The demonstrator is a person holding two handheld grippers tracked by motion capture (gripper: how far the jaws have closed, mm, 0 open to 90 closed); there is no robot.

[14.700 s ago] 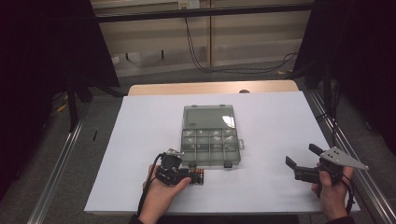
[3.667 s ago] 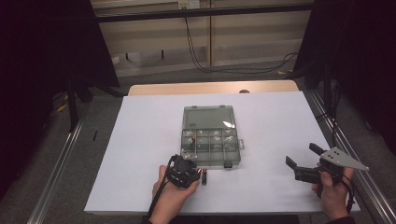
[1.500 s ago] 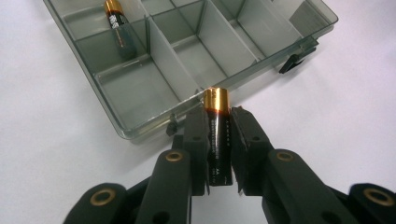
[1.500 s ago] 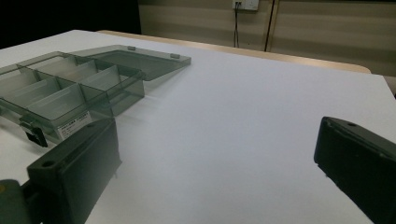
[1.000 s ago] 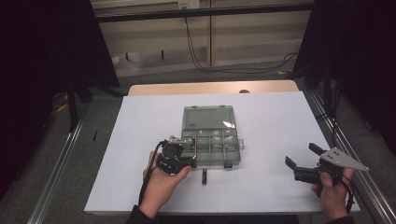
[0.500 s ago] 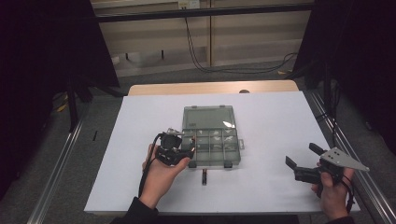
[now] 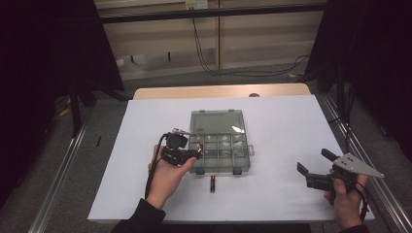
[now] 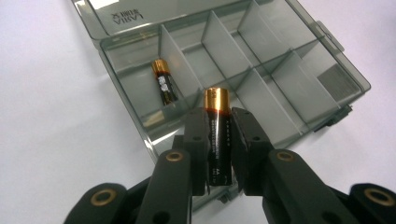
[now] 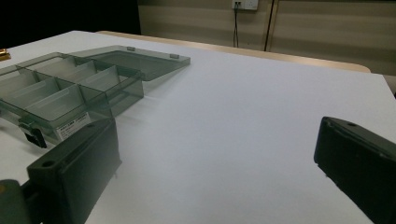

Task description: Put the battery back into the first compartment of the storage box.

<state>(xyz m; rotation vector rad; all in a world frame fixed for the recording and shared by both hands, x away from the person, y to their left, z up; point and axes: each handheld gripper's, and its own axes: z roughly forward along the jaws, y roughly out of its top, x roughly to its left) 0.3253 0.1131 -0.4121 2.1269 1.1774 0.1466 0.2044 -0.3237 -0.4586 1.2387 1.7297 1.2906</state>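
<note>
Moved since earlier: left gripper, clamped on battery, carried over organiser box; to be released low inside one compartment. Right gripper spread empty.

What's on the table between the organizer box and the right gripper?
Nothing: in the high view, bare white table runs from the organizer box to the right gripper, whose jaws stand open.

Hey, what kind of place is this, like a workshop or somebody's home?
Most likely a lab or recording workspace, not a home: a table covered in plain white, dark curtains at both sides, and cables trailing from a wall socket across the floor behind.
</note>
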